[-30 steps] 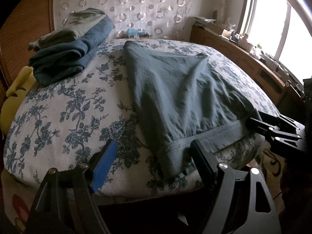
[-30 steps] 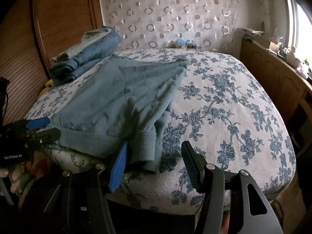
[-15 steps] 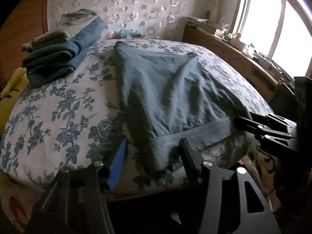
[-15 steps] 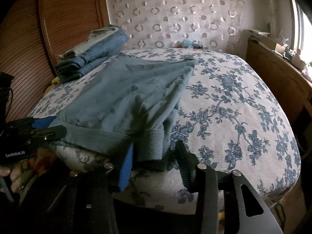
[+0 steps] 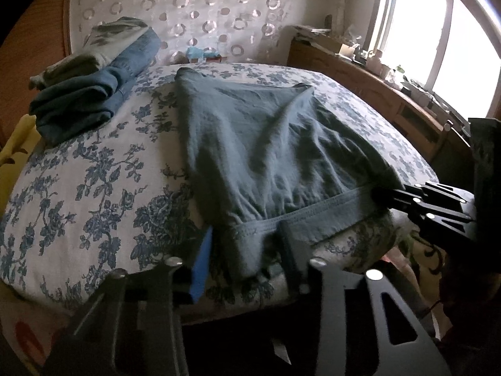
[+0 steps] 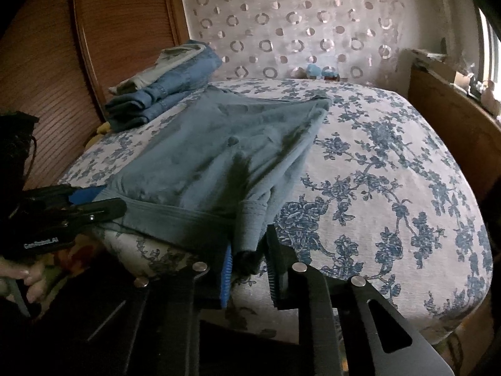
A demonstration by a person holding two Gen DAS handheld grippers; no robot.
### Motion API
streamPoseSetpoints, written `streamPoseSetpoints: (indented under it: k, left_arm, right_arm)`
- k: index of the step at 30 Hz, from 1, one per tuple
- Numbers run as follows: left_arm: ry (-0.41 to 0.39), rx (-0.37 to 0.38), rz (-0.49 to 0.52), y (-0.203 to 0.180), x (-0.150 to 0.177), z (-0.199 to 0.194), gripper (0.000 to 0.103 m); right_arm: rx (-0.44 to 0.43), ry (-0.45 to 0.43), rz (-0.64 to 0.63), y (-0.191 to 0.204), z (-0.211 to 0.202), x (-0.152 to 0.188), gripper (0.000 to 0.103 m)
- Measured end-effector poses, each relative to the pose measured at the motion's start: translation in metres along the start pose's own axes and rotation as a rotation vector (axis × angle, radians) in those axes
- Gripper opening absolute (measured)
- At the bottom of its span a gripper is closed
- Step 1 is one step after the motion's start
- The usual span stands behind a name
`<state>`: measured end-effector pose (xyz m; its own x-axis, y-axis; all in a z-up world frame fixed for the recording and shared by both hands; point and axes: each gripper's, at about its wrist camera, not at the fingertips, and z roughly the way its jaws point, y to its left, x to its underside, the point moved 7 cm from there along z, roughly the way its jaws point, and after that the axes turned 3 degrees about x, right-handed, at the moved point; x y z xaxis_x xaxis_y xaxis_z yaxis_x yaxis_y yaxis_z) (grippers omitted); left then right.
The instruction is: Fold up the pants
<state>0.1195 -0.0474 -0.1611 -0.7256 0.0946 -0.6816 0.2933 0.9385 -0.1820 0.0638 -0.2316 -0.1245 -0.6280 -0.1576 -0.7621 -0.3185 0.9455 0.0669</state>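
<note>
Grey-blue pants point(image 5: 260, 144) lie spread on the floral bed, waistband at the near edge, legs running toward the headboard. They also show in the right wrist view point(image 6: 219, 156). My left gripper point(image 5: 247, 250) straddles the left corner of the waistband point(image 5: 300, 219), its jaws narrowed around the cloth. My right gripper point(image 6: 249, 260) straddles the right waistband corner point(image 6: 250, 219) the same way. Each gripper shows in the other's view, the right one point(image 5: 422, 200) and the left one point(image 6: 78, 206), at opposite ends of the waistband.
A stack of folded jeans and clothes point(image 5: 90, 87) sits at the bed's far left. The floral bedspread point(image 6: 391, 188) is bare on the right. A wooden sideboard point(image 5: 375, 94) runs under the window. A wooden panel point(image 6: 62, 47) stands on the left.
Both grippers moved forward onto the waistband corners and their jaws narrowed around the cloth. The pants have not shifted.
</note>
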Motion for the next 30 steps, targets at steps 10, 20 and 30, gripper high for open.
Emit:
streamPoseSetpoints:
  k: [10, 20, 30]
  left_arm:
    - [-0.033, 0.042, -0.017, -0.004, -0.006, -0.015, 0.013]
    - [-0.12, 0.071, -0.004, -0.015, -0.029, -0.049, 0.012]
    - [-0.147, 0.098, 0.01, -0.024, -0.037, -0.062, 0.012]
  right_arm:
    - [-0.07, -0.039, 0.026, 0.0, -0.014, -0.003, 0.016]
    - [-0.113, -0.103, 0.034, -0.001, -0.041, -0.013, 0.016]
    - [-0.122, -0.124, 0.056, -0.007, -0.051, -0.015, 0.016]
